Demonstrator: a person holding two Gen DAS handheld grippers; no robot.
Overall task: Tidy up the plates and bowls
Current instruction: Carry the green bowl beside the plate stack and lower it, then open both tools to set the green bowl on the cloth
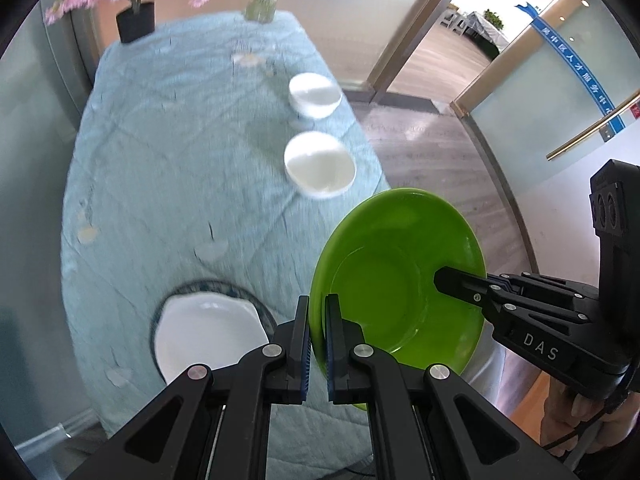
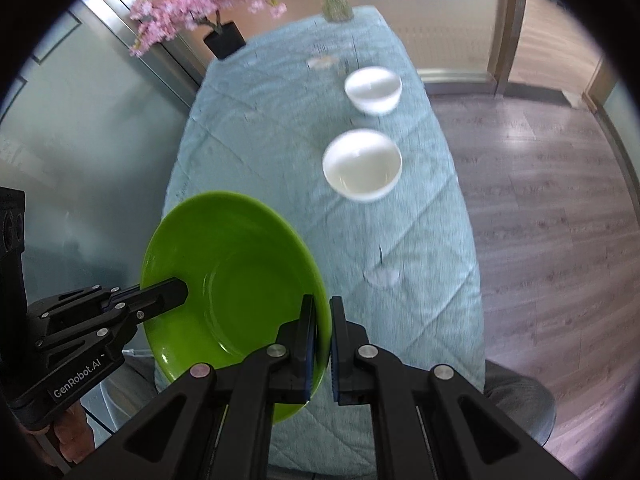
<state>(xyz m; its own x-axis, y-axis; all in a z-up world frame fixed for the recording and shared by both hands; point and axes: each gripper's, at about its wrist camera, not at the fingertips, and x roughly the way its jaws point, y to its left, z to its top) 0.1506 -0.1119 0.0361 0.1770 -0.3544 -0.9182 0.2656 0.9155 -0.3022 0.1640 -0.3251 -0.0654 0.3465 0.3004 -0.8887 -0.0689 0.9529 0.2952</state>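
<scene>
A green plate [image 1: 400, 280] [image 2: 240, 272] is held tilted in the air over the near end of the table, between both grippers. My left gripper [image 1: 318, 300] [image 2: 182, 288] is shut on its left rim. My right gripper [image 2: 322, 304] [image 1: 440, 278] is shut on the opposite rim. Below and to the left, a white plate [image 1: 208, 332] lies on a blue-rimmed plate [image 1: 240, 294]. Two white bowls [image 1: 320, 168] [image 1: 316, 94] stand apart along the table's right side, also in the right wrist view [image 2: 362, 164] [image 2: 373, 89].
A pale blue quilted cloth [image 1: 168, 140] [image 2: 260, 140] covers the table. At its far end stand a black pot of pink blossom [image 1: 136, 20] [image 2: 224, 40] and a glass vase of flowers [image 1: 262, 4] [image 2: 337, 6]. Wooden floor [image 2: 540, 200] lies to the right.
</scene>
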